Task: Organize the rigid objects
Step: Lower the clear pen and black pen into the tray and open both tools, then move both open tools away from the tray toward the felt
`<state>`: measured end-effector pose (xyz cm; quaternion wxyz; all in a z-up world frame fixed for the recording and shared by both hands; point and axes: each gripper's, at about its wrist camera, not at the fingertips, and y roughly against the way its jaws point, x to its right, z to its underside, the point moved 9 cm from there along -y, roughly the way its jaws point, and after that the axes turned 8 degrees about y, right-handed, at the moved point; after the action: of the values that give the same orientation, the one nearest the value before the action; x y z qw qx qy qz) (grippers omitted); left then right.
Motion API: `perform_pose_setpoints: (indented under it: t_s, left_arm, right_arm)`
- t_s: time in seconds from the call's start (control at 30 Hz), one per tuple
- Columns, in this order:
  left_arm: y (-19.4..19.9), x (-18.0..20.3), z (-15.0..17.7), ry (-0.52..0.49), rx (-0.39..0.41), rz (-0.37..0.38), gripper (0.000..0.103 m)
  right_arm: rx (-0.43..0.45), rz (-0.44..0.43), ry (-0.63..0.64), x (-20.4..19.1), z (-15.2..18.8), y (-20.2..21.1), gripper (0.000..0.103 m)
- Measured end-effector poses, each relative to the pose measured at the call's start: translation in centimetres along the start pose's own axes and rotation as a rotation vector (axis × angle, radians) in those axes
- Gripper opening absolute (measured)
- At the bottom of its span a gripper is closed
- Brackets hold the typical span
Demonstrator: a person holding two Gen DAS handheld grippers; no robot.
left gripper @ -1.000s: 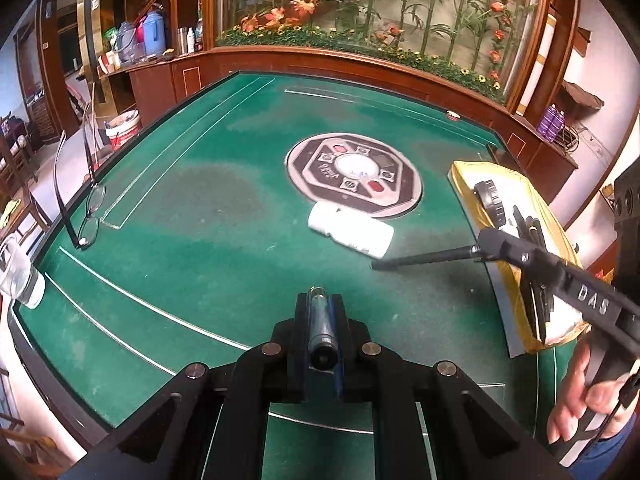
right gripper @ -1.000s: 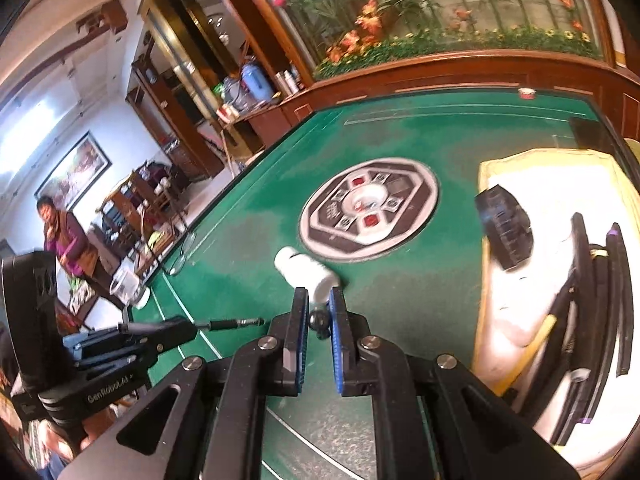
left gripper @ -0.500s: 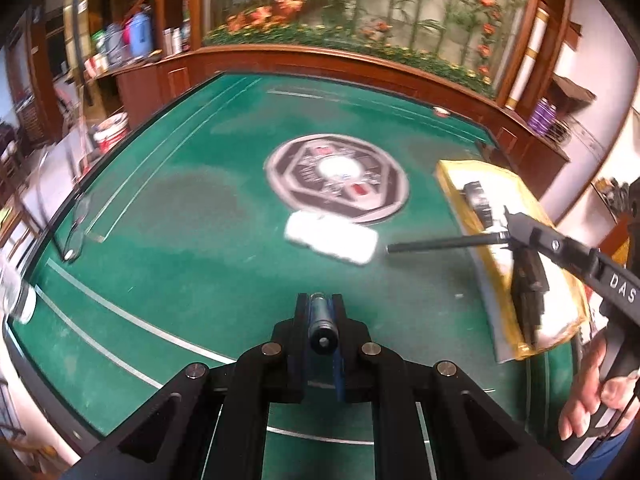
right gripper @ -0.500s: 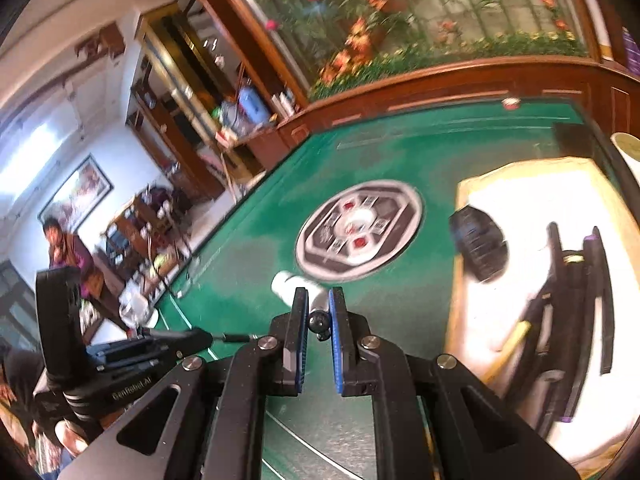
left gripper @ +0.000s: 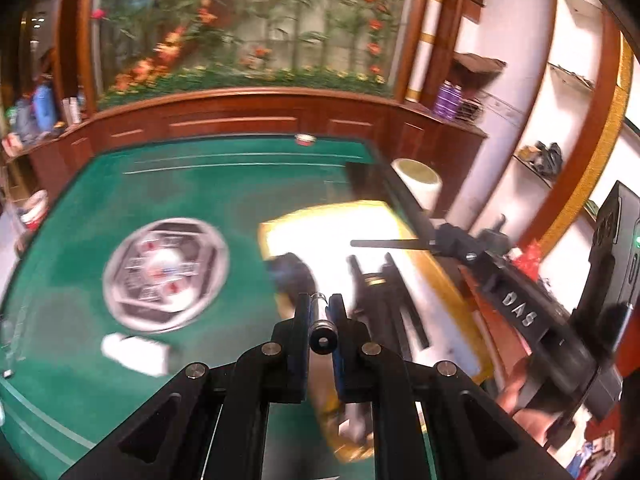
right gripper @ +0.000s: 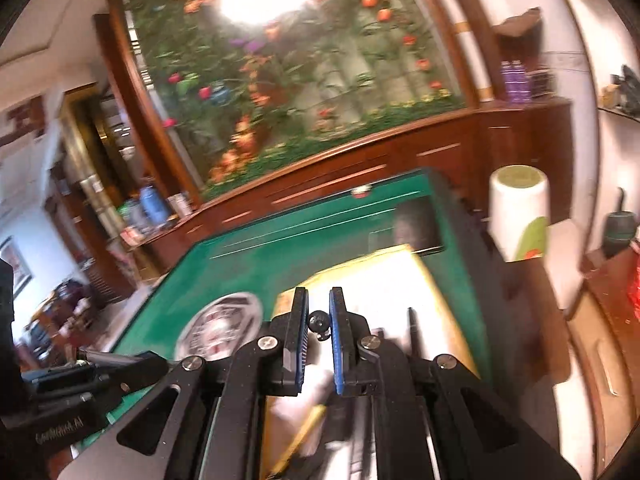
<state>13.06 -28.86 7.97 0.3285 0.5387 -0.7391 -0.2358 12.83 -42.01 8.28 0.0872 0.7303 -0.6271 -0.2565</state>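
My left gripper (left gripper: 321, 312) is shut on a thin dark metal rod (left gripper: 322, 330) that points back at the camera. It hangs over the near-left edge of a yellow-rimmed white tray (left gripper: 320, 228) holding a black round object (left gripper: 294, 274) and several long black tools (left gripper: 384, 304). My right gripper (right gripper: 319, 312) is shut on a small black ball-ended rod (right gripper: 319, 320) above the same tray (right gripper: 384, 272). A long black rod sticks out of it in the left wrist view (left gripper: 384, 243). A white box (left gripper: 134, 354) lies on the green table (left gripper: 200, 184).
A round grey emblem (left gripper: 165, 274) marks the table's middle. A white roll (left gripper: 418, 184) stands beyond the table's right edge, also in the right wrist view (right gripper: 518, 216). Wooden cabinets (left gripper: 240, 120) and a flower wall stand behind. Shelves are at right.
Both grippers have swung right, from over the table's middle and the white box to over the tray. Both keep hold of their rods. The view is motion-blurred.
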Motion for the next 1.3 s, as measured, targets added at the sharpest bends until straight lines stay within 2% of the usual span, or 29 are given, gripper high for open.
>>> perform_pose_setpoints:
  t_s: [0.17,0.37,0.43,0.47,0.5,0.6,0.73,0.8,0.93,1.03,1.1,1.17,1.23,1.3]
  left_arm:
    - [-4.4,1.7,2.8,-0.021,-0.087,0.009,0.008]
    - [-4.9,1.4,5.6,-0.044,-0.167,0.026,0.008]
    - [-5.0,1.4,6.5,-0.046,-0.199,0.031,0.010]
    - [-4.9,1.3,6.8,-0.049,-0.209,0.031,0.018]
    - [-4.6,1.2,7.2,-0.051,-0.220,0.036,0.029]
    - [-2.6,0.9,7.9,-0.063,-0.201,0.052,0.051]
    - [2.0,-0.9,8.8,-0.075,-0.154,0.065,0.055]
    - [4.7,-2.6,9.4,-0.062,-0.125,0.068,0.062]
    - [9.0,-6.6,10.1,-0.023,-0.067,0.057,0.064]
    - [12.1,-10.3,11.0,0.023,-0.028,0.057,0.065]
    - [13.7,-12.4,11.4,0.039,-0.004,0.041,0.067]
    - [15.3,-14.8,12.0,0.065,0.034,0.016,0.069]
    - [16.3,-17.0,12.2,0.098,0.055,0.003,0.071]
    - [16.7,-18.6,12.3,0.132,0.067,-0.008,0.071]
  right_arm:
    - [-0.095,0.085,0.000,1.8,1.8,-2.2,0.010]
    - [-0.205,0.095,0.019,1.3,3.9,-3.2,0.011]
    - [-0.225,0.107,0.032,1.1,4.3,-3.4,0.025]
    - [-0.223,0.114,0.035,1.1,4.3,-3.5,0.028]
    - [-0.217,0.128,0.042,1.1,4.3,-3.3,0.035]
    - [-0.200,0.157,0.063,1.1,4.0,-3.0,0.048]
    - [-0.162,0.123,0.094,-0.3,3.9,-2.7,0.049]
    - [-0.115,0.061,0.137,-2.5,3.7,-2.1,0.049]
    - [-0.069,-0.087,0.268,-8.0,4.0,-1.1,0.049]
    - [-0.174,-0.282,0.411,-13.6,7.4,-0.9,0.049]
    - [-0.290,-0.437,0.590,-18.1,11.9,-0.1,0.049]
    - [-0.396,-0.541,0.745,-20.8,16.1,0.9,0.049]
    - [-0.462,-0.586,0.899,-22.7,19.5,1.7,0.049]
    - [-0.524,-0.630,0.970,-23.9,21.6,1.9,0.049]
